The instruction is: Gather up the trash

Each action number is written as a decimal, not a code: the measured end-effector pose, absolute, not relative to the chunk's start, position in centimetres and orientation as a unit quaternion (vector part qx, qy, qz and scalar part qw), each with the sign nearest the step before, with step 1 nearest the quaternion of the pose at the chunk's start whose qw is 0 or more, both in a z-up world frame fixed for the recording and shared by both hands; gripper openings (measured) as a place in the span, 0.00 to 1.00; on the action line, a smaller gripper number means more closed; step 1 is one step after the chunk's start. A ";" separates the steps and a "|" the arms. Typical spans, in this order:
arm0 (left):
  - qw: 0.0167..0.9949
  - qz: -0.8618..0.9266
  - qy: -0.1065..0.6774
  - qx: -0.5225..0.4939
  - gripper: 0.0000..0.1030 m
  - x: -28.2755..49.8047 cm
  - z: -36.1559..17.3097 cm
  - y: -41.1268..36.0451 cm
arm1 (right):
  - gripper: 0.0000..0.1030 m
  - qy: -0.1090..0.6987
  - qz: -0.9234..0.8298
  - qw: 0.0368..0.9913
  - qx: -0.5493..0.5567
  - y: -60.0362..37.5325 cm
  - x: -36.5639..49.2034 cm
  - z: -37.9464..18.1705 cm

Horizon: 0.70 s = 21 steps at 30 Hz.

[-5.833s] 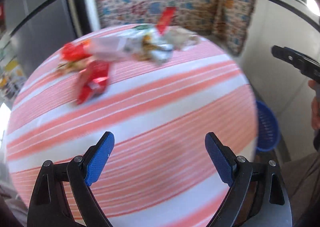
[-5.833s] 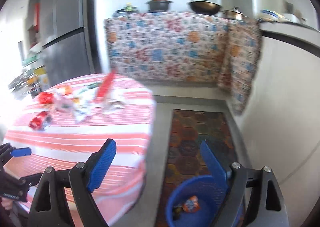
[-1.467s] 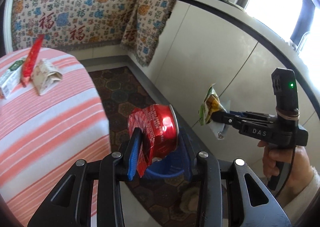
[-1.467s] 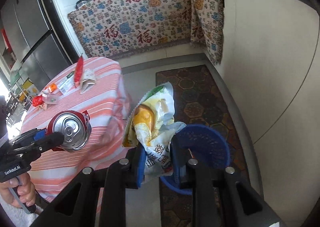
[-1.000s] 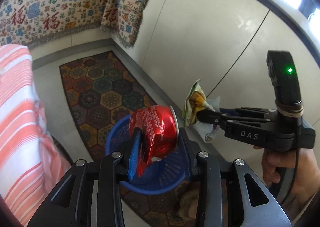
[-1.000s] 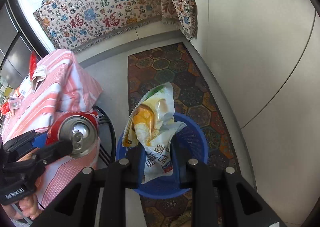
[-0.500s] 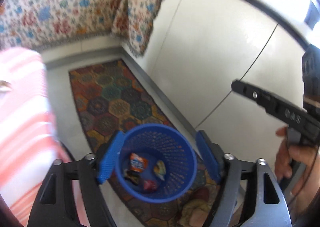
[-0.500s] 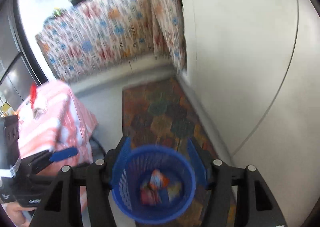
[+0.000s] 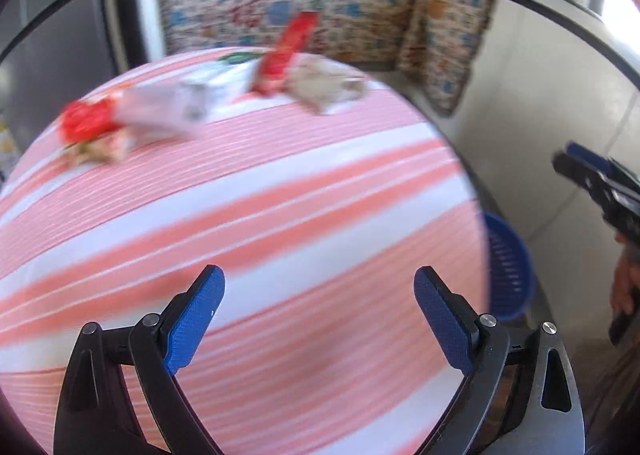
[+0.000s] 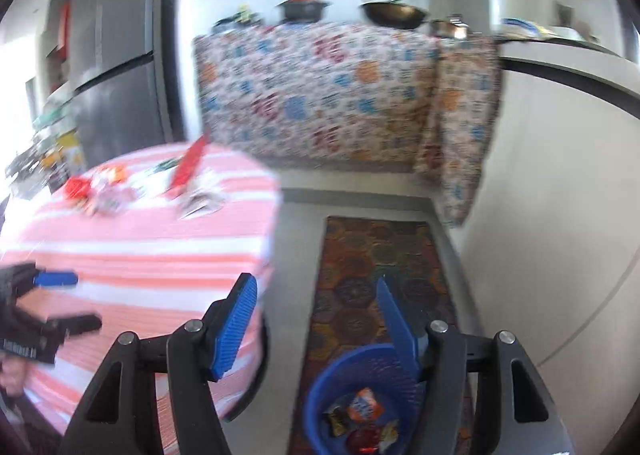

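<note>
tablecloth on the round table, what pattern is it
The tablecloth has pink-orange and white stripes; the left wrist view shows it best.

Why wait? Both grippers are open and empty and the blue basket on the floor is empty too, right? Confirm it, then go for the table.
Not quite: the blue basket is not empty. The right wrist view shows wrappers and a red can lying in it. The rest holds: the left gripper and right gripper are both open and empty, and the basket stands on the floor.

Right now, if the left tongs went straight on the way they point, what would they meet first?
Probably the striped tablecloth: the open left tongs point across bare cloth, with wrappers farther on. Blur leaves depth uncertain.
</note>
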<state>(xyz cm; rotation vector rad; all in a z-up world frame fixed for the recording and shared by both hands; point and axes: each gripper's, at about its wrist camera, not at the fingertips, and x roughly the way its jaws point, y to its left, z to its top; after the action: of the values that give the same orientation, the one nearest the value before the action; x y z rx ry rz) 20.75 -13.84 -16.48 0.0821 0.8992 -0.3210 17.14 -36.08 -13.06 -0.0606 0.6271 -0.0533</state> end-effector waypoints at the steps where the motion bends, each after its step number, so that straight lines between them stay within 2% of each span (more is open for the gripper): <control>1: 0.891 -0.134 0.432 0.044 0.93 21.0 -16.8 -12.2 | 0.62 0.317 -0.010 0.948 -0.035 -34.3 17.5 -13.7; 11: 0.888 -0.054 0.455 0.034 0.95 24.3 -18.6 -1.9 | 0.62 0.398 0.109 0.909 -0.047 -18.8 20.9 -18.4; 14: 0.887 -0.044 0.458 0.033 1.00 25.4 -18.8 -0.3 | 0.62 0.414 0.120 0.900 -0.071 -15.8 22.9 -19.3; 21: 0.888 -0.035 0.458 0.021 1.00 26.1 -18.9 1.2 | 0.62 0.410 0.130 0.892 -0.138 -10.6 29.2 -18.4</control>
<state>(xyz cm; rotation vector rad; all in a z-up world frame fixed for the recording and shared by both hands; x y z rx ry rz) 26.07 1.18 -18.93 0.0437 0.9512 -0.0720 29.24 -10.61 -18.39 -0.2872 0.8514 0.2697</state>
